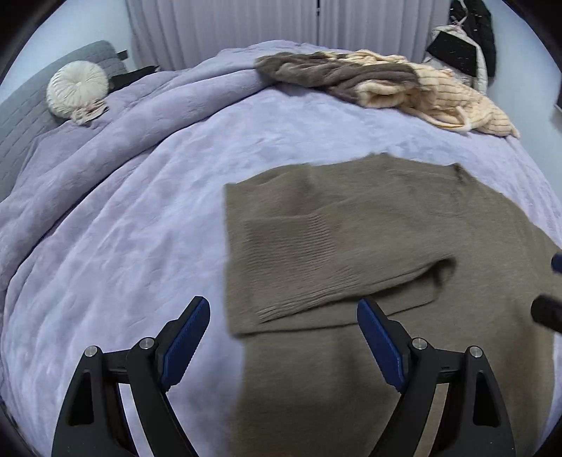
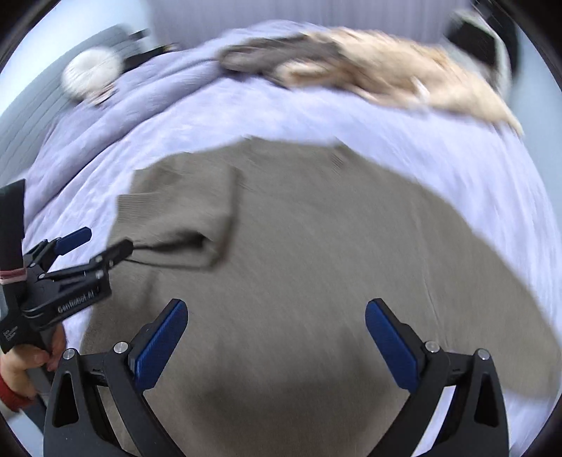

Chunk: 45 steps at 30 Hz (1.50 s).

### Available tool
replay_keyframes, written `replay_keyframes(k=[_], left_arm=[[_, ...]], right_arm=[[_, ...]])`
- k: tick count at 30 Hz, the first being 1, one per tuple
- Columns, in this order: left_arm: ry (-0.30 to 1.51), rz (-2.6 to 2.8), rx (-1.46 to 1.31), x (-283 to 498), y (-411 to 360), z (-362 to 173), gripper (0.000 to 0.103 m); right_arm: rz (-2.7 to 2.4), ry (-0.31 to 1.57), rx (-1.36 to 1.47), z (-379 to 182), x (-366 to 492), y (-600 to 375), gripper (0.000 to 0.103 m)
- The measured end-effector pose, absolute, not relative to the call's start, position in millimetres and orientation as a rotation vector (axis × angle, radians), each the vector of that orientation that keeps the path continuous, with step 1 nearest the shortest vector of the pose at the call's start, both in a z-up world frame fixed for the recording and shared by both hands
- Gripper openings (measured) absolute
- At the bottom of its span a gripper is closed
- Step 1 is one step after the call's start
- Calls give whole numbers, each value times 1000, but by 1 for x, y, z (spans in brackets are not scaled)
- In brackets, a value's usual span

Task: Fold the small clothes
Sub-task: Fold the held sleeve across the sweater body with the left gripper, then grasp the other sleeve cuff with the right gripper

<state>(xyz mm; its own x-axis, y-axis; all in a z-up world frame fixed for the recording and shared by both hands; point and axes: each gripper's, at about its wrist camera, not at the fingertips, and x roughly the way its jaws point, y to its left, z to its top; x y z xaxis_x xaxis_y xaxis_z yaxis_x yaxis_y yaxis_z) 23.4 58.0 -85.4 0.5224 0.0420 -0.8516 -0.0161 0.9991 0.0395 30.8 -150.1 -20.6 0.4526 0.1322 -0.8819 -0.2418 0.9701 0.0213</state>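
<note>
Left tool (image 1: 282, 314): jaws wide apart, blue pads facing each other with nothing between them. It hangs over the left edge of the sweater, angled steeply down; one pad sits over the bedspread, the other over the knit.
Left tool, seen from the right wrist: at the left border of that view, gripped by a hand (image 2: 24, 362) with a red cuff; jaws spread, tips just beside the folded sleeve, not pressing on it.
Right tool (image 2: 275, 321): jaws wide apart, empty, over the lower body of the sweater. Frame is motion-blurred, so contact with the cloth cannot be judged.
Sweater (image 1: 368, 225): olive-brown knit, lying flat on the bed in the near-centre, spread toward the right edge of the left wrist view.
Sleeve (image 1: 316, 267): folded inward across the body of the sweater, ribbed cuff toward the garment's left edge, lying on top of the body fabric.
Bedspread (image 1: 123, 228): lavender, plush, lightly rumpled, bunched into a ridge toward the far left.
Other clothes (image 1: 386, 84): grey-brown and cream striped garments heaped together at the far side of the bed, well apart from the sweater.
Round cushion (image 1: 77, 88): white, pleated, at the far left by a grey headboard (image 1: 21, 116).
Background: pale curtains (image 1: 246, 24) behind the bed.
</note>
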Motion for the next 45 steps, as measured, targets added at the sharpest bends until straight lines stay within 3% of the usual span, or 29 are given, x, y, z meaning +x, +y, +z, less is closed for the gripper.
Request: replay_keyframes(k=[3, 8, 9, 11, 18, 23, 30, 31, 33, 34, 35, 41, 42, 44, 45], left_arm=[[1112, 117, 36, 17, 89, -111, 87], [1129, 116, 3, 24, 95, -129, 87], [1124, 123, 13, 26, 94, -133, 87], [1122, 142, 17, 28, 93, -138, 87], [1107, 172, -14, 34, 95, -136, 87], [1100, 180, -4, 37, 94, -138, 87], [1168, 86, -61, 35, 111, -122, 87], [1163, 66, -88, 33, 116, -115, 87], [1141, 28, -146, 32, 129, -99, 87], [1137, 6, -173, 36, 134, -94, 87], [1135, -19, -202, 46, 139, -91, 87], [1153, -104, -374, 142, 148, -109, 86], [1168, -107, -389, 154, 145, -116, 84], [1198, -79, -372, 167, 140, -128, 49], [1212, -68, -366, 170, 137, -132, 43]], right_arm=[[350, 1031, -351, -32, 54, -90, 101], [415, 987, -748, -85, 78, -12, 81], [404, 990, -795, -90, 76, -9, 72], [410, 1016, -794, -97, 88, -1, 13], [218, 925, 70, -26, 99, -125, 11], [5, 1006, 634, -73, 75, -240, 11], [-12, 1027, 970, -117, 41, -295, 12], [6, 1035, 983, -117, 41, -297, 14], [38, 1041, 975, -114, 45, -295, 29], [60, 1034, 969, -110, 48, -293, 48], [81, 1023, 964, -106, 46, -293, 59], [136, 1037, 896, -104, 68, -284, 59], [129, 1043, 904, -107, 71, -285, 59], [114, 1042, 945, -113, 75, -287, 55], [105, 1040, 967, -116, 77, -289, 47]])
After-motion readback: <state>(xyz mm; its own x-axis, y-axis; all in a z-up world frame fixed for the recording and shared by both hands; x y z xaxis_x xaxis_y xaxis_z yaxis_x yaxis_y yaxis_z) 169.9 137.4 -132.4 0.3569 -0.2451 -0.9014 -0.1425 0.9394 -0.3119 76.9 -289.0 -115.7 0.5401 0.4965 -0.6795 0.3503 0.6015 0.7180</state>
